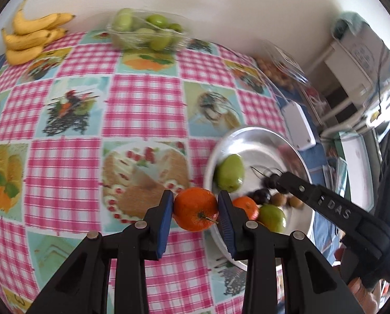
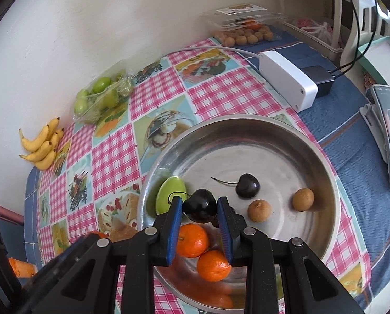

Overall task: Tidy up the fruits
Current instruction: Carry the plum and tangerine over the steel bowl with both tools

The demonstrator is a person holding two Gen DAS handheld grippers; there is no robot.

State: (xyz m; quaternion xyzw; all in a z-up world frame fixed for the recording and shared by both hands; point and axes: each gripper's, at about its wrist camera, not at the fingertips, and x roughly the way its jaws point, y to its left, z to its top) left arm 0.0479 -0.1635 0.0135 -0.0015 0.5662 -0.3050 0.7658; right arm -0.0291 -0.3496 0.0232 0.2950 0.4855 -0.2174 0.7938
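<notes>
Your left tongs squeeze a mandarin, held up just beside the rim of the metal bowl on the counter. Your right tongs pinch a dark cherry over the bowl, above two more mandarins. A green fruit, another cherry and two small brown fruits already lie inside. Bring the mandarin over the bowl, then go low before you let go, so it does not roll or bump. Put the cherry down softly in a bare spot. Keep the two tongs apart so they do not knock.
</notes>
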